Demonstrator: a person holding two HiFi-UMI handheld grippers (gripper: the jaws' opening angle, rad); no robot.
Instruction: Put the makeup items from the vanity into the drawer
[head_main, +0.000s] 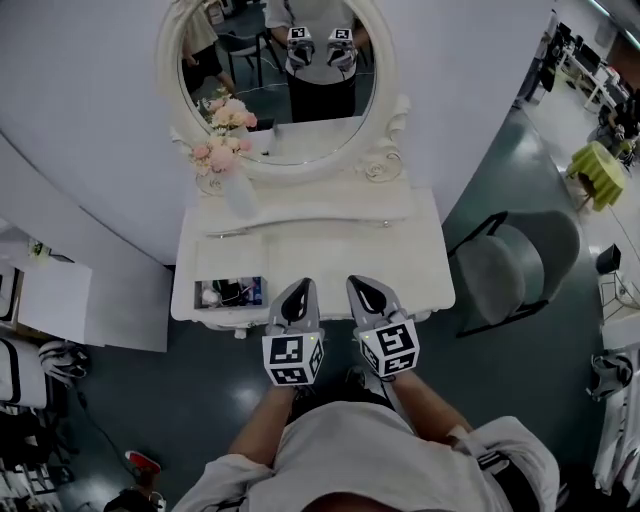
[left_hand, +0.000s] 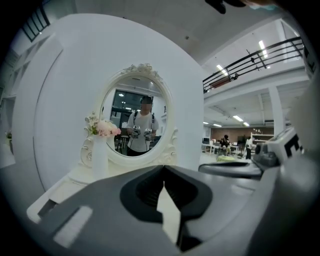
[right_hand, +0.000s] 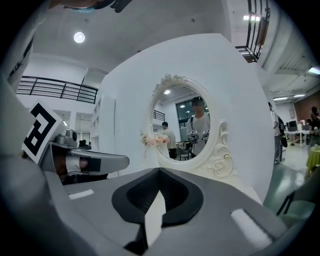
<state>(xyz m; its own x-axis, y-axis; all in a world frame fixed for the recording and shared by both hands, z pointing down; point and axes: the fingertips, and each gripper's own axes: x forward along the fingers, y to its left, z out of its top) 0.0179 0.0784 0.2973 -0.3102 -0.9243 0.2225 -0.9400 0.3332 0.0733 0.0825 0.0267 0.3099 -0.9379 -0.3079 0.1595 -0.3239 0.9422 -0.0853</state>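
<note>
A white vanity (head_main: 420, 262) stands against a curved white wall, seen from above by the person working at it. An oval mirror (head_main: 300, 135) in a carved frame rises from the back of the vanity and reflects the person holding both tools. A grey chair (head_main: 520, 265) sits just off the vanity's right side. At the vanity's front left corner a drawer (head_main: 230, 310) stands pulled open, with the makeup items (head_main: 240, 291) lying inside it. Both tools are held side by side over the vanity's front edge, pointing toward the mirror. The left gripper (head_main: 300, 287) is clenched on nothing, its jaws pressed together. The right gripper (head_main: 362, 284) is likewise clamped tight and empty. A white vase of pink flowers (head_main: 222, 160) stands at the vanity's back left, touching the mirror frame.
</note>
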